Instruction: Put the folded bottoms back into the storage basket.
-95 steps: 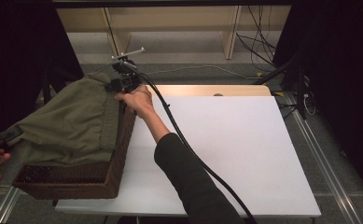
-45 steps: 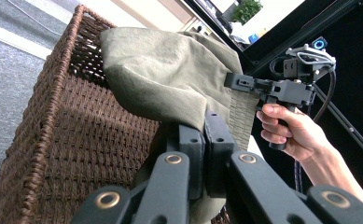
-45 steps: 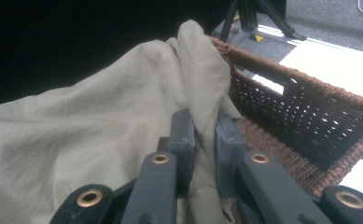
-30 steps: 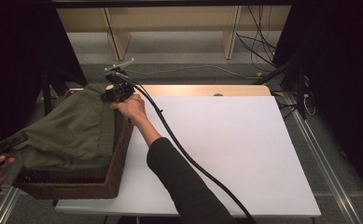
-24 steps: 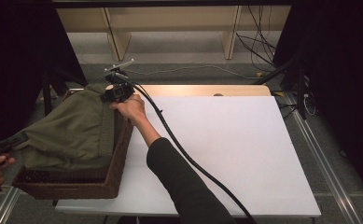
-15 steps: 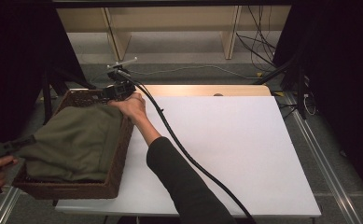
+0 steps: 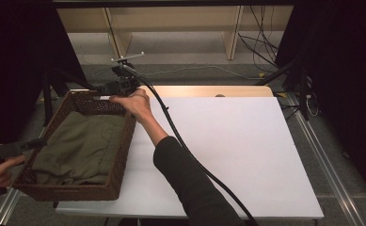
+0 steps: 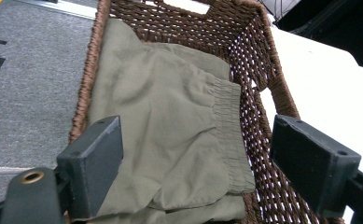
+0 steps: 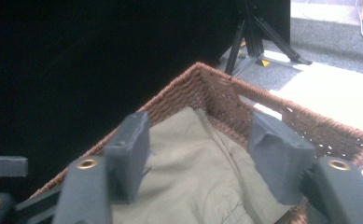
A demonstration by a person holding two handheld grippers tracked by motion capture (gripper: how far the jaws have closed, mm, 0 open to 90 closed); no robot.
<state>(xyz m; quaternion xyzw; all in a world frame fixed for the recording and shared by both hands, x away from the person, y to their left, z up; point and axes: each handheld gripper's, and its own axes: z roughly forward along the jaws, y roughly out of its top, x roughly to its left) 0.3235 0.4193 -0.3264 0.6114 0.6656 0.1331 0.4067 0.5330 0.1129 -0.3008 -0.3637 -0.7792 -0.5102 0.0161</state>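
An olive-green garment [image 7: 79, 148] with an elastic waistband lies folded inside a brown wicker basket [image 7: 119, 155] at the table's left end. My right gripper [image 7: 106, 88] hovers over the basket's far corner. In the right gripper view it [image 9: 200, 140] is open, with the garment [image 9: 193, 177] and the basket corner [image 9: 216, 93] below its jaws. At the basket's left side a hand holds my left gripper [image 7: 37, 143]. It [image 8: 198, 154] is open above the garment [image 8: 170, 116], and its jaws hold nothing.
The white tabletop [image 7: 227, 150] stretches to the right of the basket, with a wooden strip [image 7: 209, 90] along its far edge. The right gripper's black cable [image 7: 180, 141] runs along the forearm. Tripod legs [image 9: 258, 42] stand on the grey floor behind the basket.
The garment was stretched up between both grippers over the basket. Both have let go, and it now lies flat inside. The right gripper has shifted slightly toward the far corner.
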